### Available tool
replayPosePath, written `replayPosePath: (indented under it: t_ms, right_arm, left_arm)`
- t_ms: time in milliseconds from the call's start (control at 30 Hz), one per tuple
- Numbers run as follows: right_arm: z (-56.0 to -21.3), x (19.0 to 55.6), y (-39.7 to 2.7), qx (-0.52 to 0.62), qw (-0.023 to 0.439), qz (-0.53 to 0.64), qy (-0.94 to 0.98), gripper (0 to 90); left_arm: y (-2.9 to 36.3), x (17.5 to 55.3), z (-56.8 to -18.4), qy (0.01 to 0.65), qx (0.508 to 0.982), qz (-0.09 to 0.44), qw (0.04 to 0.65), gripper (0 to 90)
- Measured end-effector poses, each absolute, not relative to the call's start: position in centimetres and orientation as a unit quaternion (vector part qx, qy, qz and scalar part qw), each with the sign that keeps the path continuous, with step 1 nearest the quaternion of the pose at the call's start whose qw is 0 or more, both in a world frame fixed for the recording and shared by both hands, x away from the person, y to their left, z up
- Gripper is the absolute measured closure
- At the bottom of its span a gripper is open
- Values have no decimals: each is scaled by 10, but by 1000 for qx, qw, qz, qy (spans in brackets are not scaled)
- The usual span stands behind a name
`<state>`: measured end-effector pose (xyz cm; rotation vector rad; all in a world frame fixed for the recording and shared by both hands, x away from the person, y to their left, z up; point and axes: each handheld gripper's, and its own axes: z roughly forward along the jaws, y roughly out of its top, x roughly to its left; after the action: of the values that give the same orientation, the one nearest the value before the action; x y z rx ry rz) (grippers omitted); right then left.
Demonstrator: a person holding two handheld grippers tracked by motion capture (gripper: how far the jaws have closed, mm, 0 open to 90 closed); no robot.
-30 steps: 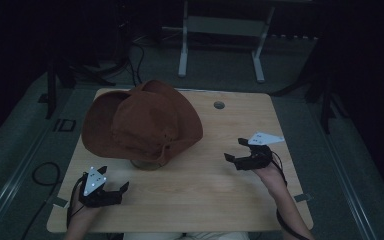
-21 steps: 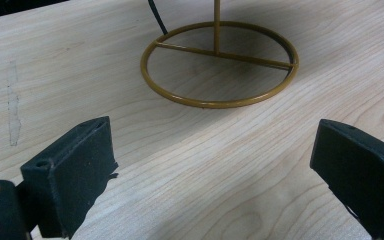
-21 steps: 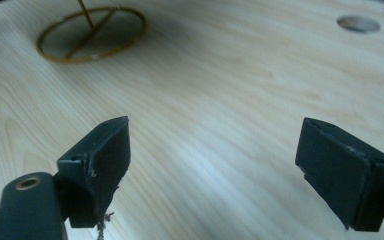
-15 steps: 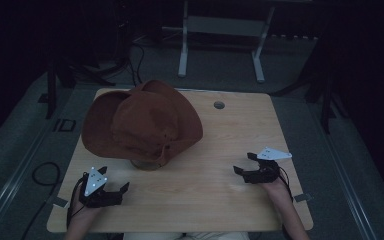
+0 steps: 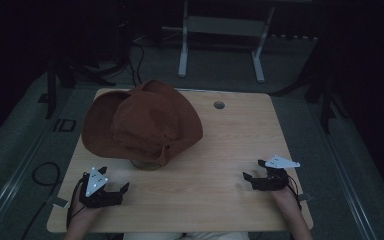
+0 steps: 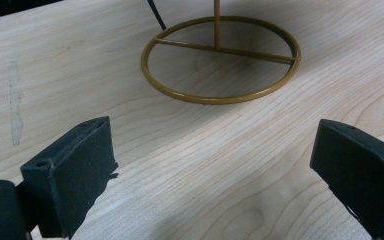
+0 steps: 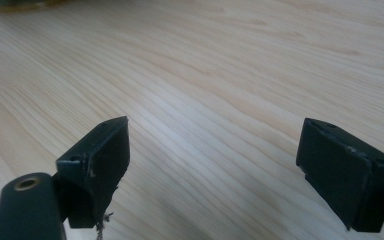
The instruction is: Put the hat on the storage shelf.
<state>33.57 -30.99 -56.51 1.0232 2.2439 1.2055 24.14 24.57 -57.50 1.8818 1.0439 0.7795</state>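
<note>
Resting nearer the table's (image 5: pixel 205 150) front edge than before, right hand-held gripper (image 5: pixel 256 171) stays spread, empty.

Matt suede-like hat (image 5: pixel 142 122), pale wood-grain table (image 5: pixel 220 150), glossy metal stand ring (image 6: pixel 220 60).

Your hat (image 5: pixel 142 122) is brown and wide-brimmed, its crown creased and its brim curled up at the left and far edges. It sits tilted on a stand over the counter's (image 5: pixel 220 150) left half. Your stand's (image 6: pixel 220 60) base is a gold wire ring with a crossbar and an upright post, lying flat on the wood and showing just under the hat's near brim.
</note>
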Motion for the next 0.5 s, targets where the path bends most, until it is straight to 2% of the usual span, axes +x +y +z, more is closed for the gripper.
replayPosePath:
  t_ms: [500]
  right_arm:
    - [-564,340,-332,383,248,460,762,138]
  left_arm:
    - [248,242,-575,422,743,313,414,46]
